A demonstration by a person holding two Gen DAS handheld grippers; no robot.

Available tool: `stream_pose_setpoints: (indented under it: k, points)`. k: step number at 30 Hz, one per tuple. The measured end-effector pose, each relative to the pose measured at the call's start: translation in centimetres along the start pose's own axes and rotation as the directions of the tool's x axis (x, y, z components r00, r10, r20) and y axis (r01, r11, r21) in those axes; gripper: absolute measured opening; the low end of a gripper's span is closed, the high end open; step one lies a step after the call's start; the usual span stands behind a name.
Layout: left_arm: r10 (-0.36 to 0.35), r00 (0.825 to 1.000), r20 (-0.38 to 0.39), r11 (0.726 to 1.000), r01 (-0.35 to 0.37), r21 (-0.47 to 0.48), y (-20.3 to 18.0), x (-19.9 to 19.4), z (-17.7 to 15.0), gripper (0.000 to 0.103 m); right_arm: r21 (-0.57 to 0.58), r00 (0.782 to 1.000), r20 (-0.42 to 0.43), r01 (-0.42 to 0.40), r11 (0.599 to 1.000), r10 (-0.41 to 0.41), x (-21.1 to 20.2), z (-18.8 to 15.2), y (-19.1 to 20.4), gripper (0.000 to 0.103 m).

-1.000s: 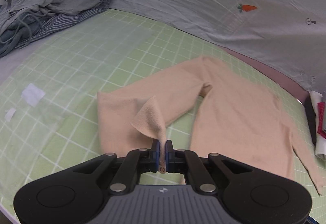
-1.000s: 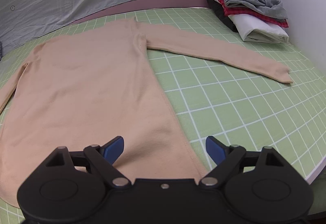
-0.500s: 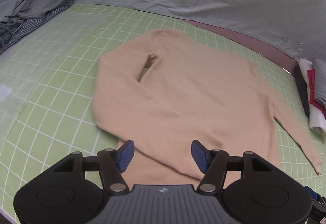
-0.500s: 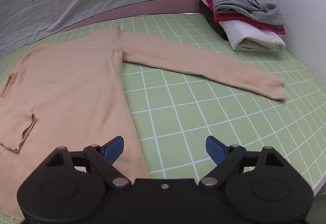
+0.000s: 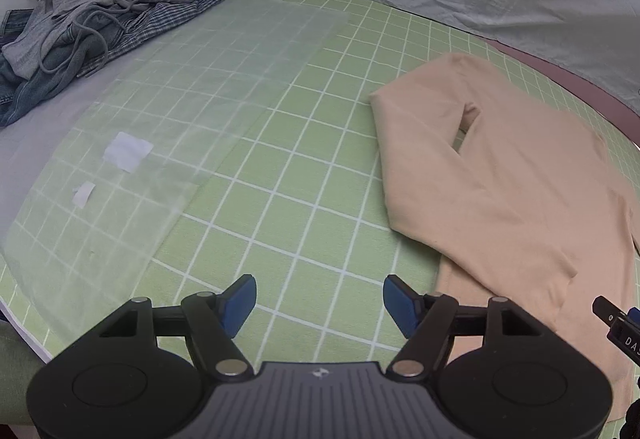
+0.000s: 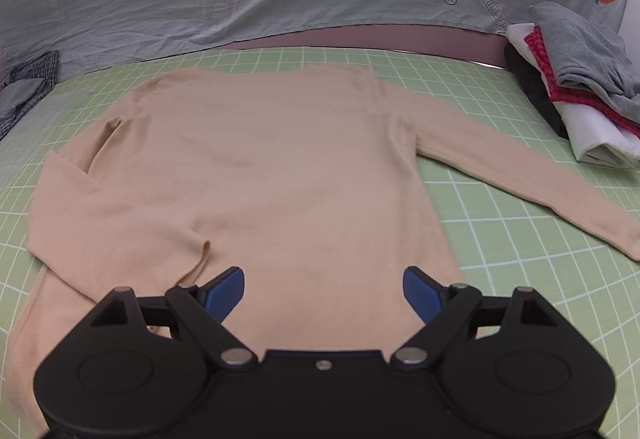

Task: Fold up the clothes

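Peach sweater [image 6: 280,175] lies flat on the green grid mat [image 5: 280,175], one sleeve folded across its body. Your left gripper [image 5: 319,299]: fingers opening, empty, over bare mat. Your right gripper [image 6: 323,289]: fingers wide, closing, above the sweater's hem, gripping nothing.

Sweater's [image 6: 280,179] hem behind gripper housing

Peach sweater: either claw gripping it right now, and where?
No, nothing is held. The left claw is opening over bare green mat; the right claw is closing above the peach sweater, pads not touching it.
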State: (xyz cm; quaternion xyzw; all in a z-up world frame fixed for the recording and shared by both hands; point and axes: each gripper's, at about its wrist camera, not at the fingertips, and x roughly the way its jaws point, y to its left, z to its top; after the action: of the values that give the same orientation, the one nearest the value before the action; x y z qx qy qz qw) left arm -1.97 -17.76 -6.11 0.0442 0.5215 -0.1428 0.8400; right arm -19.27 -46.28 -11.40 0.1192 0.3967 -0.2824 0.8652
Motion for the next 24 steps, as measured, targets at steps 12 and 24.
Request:
stream_pose_setpoints:
  k: [12, 24]
  points:
    - [-0.021, 0.999, -0.039, 0.995, 0.024, 0.092, 6.1, 2.0, 2.6, 0.072, 0.096, 0.995, -0.082, -0.048, 0.994, 0.056, 1.8, -1.1, 7.9, 0.048]
    - [-0.058, 0.997, -0.056, 0.986, 0.066, 0.152, 5.5, 3.3, 4.0, 0.072, 0.116, 0.999, -0.053, -0.003, 0.993, 0.010, 1.0, -1.4, 9.0, 0.003]
